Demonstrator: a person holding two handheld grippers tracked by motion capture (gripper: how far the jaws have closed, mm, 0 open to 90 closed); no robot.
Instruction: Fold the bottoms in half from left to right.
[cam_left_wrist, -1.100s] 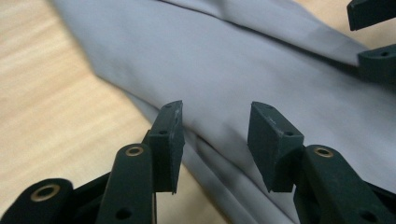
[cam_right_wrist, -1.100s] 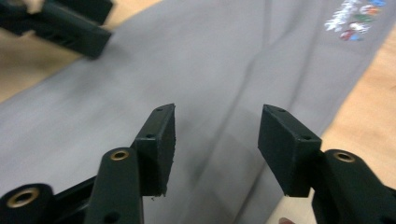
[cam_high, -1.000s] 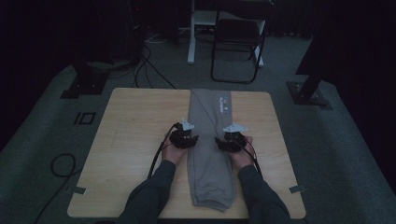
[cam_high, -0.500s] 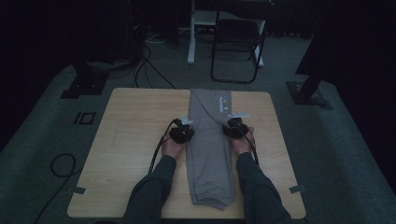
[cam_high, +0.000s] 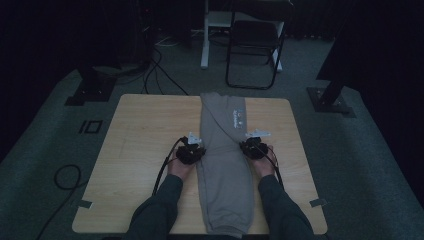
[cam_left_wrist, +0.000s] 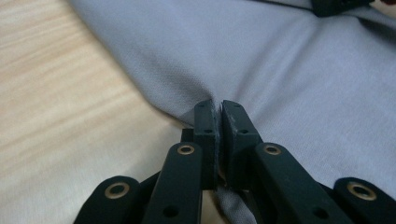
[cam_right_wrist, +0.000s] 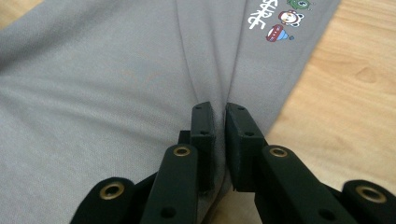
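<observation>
Grey pants (cam_high: 225, 170) lie lengthwise down the middle of the wooden table (cam_high: 145, 130), folded into a long strip. A small coloured print (cam_right_wrist: 275, 18) sits near their far end. My left gripper (cam_high: 199, 150) is at the strip's left edge. Its jaws have just been closing and are now shut on a pinch of the grey cloth (cam_left_wrist: 280, 70), which puckers at the left gripper (cam_left_wrist: 217, 109). My right gripper (cam_high: 248, 146) is at the right edge. Its jaws have also just closed on a ridge of cloth (cam_right_wrist: 116, 84), which runs into the right gripper (cam_right_wrist: 218, 112).
Bare wood lies to both sides of the pants. A dark chair (cam_high: 252, 45) and a white stand (cam_high: 205, 35) are on the floor beyond the far edge. Cables (cam_high: 160, 75) and black stand feet (cam_high: 85, 92) lie at the back left, and another foot (cam_high: 330, 100) at the right.
Both hands went a little up the table, then came back toward the person, ending slightly wider apart at the pants' two side edges. The cloth now draws in between them.
</observation>
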